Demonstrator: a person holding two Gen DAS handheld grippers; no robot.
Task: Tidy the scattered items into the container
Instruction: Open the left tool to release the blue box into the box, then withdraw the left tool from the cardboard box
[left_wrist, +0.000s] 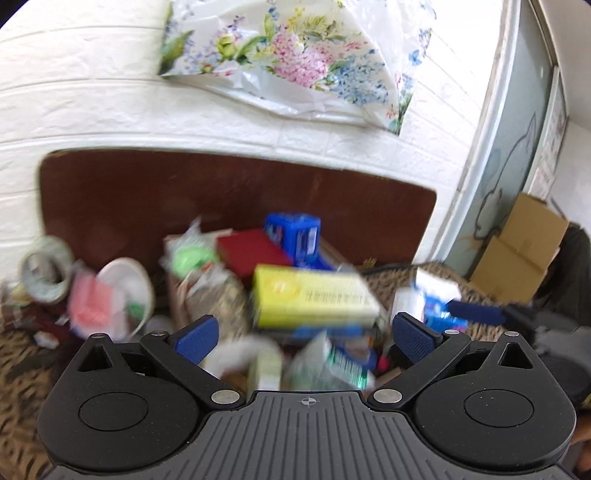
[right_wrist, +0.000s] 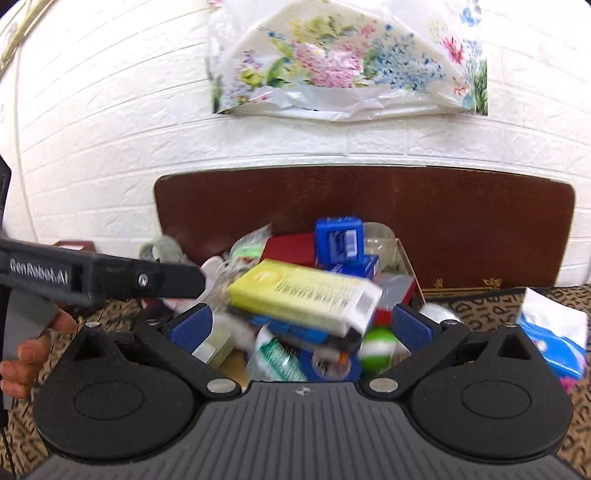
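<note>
A cardboard container (right_wrist: 405, 263) stands against a dark wooden board, heaped with packets and boxes. On top of the heap lies a long yellow box (left_wrist: 314, 297) (right_wrist: 303, 295), tilted. Behind it sit a red box (left_wrist: 251, 253) and an upright blue box (left_wrist: 293, 232) (right_wrist: 341, 240). My left gripper (left_wrist: 303, 338) hangs open just before the heap, and its pads touch nothing. My right gripper (right_wrist: 301, 328) is open too, with the yellow box beyond its pads and apart from them. The picture is blurred.
A tape roll (left_wrist: 46, 271) and a white bowl (left_wrist: 129, 284) holding something pink lie left of the container on the patterned cloth. A blue and white packet (right_wrist: 554, 339) lies at the right. A floral bag (right_wrist: 343, 62) hangs on the white wall. Cardboard boxes (left_wrist: 517, 251) stand far right.
</note>
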